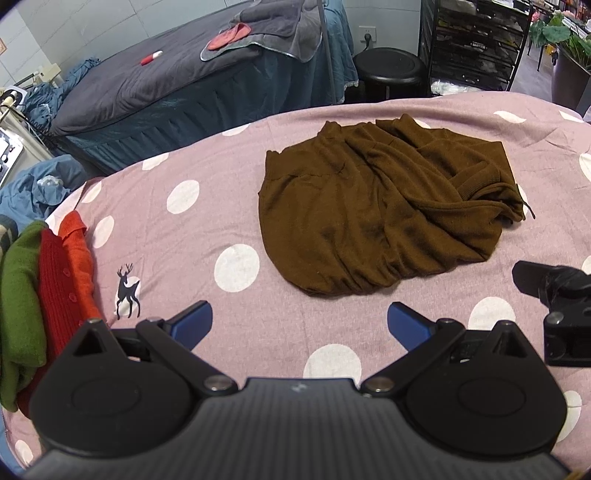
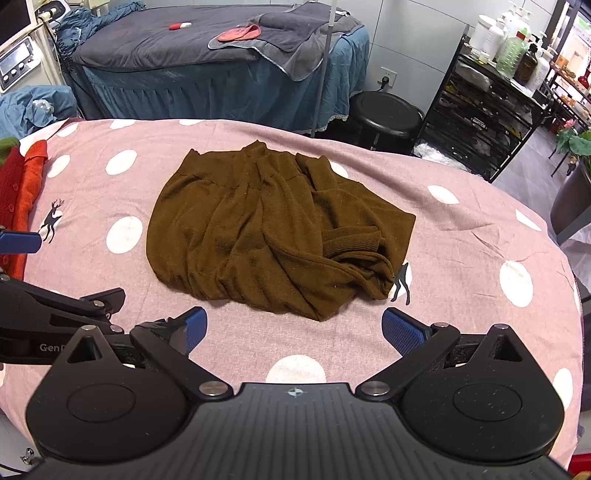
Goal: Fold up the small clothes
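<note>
Two beds are seen in the room; the nearer bed (image 2: 480,229) is covered by a pink sheet printed with white dots and small black deer, and the farther bed (image 2: 155,51) is dressed in dark grey with a teal skirt; a grey towel (image 2: 295,40) is draped over its corner, with a red cloth (image 2: 238,33) laid on top; a black round stool (image 2: 388,114) is placed between the beds, beside a black wire rack (image 2: 491,122) loaded with bottles; a wall socket is visible above the stool. A brown garment (image 1: 373,206) is spread, rumpled and partly folded, in the middle of the pink sheet, its ribbed cuff turned toward the right edge; a stack of folded clothes (image 1: 44,295) in green, red and orange is kept at the left edge of the bed, well apart from the brown garment; blue fabric (image 1: 40,188) is heaped beyond that edge. Nothing is seen lying between the grippers and the brown garment. The left gripper (image 1: 299,325) is held low over the sheet, just short of the garment's near hem, its blue-padded fingers spread wide and empty; the right gripper (image 2: 293,328) is held likewise, jaws released and grasping nothing, near the garment's front edge; both are set side by side, each partly caught in the other's view.
</note>
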Available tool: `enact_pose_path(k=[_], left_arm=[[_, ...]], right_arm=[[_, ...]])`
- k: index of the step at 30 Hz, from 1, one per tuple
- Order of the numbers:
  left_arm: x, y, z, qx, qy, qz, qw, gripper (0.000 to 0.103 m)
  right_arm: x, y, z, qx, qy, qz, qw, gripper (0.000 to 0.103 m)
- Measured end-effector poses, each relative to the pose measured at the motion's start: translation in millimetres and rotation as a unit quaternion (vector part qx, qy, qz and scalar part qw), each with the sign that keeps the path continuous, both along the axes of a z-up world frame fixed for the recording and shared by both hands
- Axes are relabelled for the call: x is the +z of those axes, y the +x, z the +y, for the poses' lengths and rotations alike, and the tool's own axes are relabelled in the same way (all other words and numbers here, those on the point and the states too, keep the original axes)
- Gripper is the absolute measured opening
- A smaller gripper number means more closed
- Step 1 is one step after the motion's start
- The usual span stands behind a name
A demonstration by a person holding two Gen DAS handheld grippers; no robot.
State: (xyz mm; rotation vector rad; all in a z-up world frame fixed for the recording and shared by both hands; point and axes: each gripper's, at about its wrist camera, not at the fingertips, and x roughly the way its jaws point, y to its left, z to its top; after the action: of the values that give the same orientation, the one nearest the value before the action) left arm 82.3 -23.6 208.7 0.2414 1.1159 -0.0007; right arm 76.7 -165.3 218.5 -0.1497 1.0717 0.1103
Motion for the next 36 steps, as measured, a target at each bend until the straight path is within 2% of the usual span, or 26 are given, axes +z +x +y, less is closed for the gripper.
enact_pose_path(k=[5,14,30,36], left_arm=[[-0.5,0.5,1.6,0.01,-0.004,0.008,0.9999,0.103],[3.8,-3.3,5.6,0.016,-0.026,-0.005,0.9995,0.103],[5.0,-3.7,3.5,0.012,-0.024,-0.012,0.9996,0.103],[6.8,-4.4,5.5,0.014,-0.037,-0.022,0.999,0.103]], right_arm=[[1.3,-1.5,-0.3,-0.001,0.009,-0.004,1.0,0.103],[4.0,-2.5,-1.9,-0.006,0.019,-0.011,1.0,0.103],[5.9,-6.6,-6.0,-0.025,0.024,-0.026,0.999,0.103],[9.3,-9.8,-8.6,-0.024,0.029,-0.059,0.998,0.103]])
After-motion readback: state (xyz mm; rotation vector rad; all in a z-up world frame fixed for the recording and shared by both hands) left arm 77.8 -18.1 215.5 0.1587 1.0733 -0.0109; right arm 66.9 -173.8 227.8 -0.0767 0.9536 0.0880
